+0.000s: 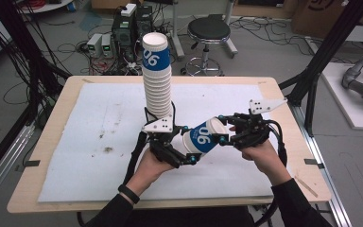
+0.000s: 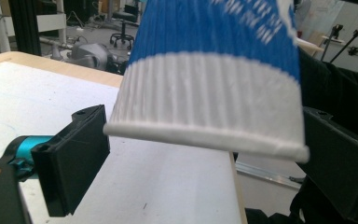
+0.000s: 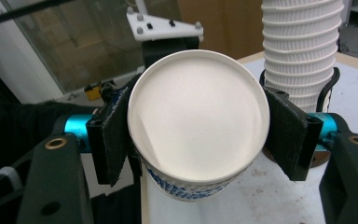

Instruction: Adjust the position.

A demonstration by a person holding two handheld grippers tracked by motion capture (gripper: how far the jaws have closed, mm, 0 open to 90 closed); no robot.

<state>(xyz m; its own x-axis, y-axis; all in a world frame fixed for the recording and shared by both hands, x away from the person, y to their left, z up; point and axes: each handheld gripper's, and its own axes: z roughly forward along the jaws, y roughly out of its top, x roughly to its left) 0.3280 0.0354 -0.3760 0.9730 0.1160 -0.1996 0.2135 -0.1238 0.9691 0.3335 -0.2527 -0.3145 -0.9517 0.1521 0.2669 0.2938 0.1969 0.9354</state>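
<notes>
Cup (image 1: 203,137) clamped base-end in right tool (image 1: 224,130); rim between open left tool (image 1: 186,144) jaws.

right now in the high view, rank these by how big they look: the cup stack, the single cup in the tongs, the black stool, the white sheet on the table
1. white sheet
2. cup stack
3. black stool and single cup: they look close in size, and the stool stands farther back, so no ranking.

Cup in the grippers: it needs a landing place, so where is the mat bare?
Bare: the white mat left of the cup stack, and its right part behind the right gripper. Crowded: the middle, around the stack, cup and left gripper.
</notes>
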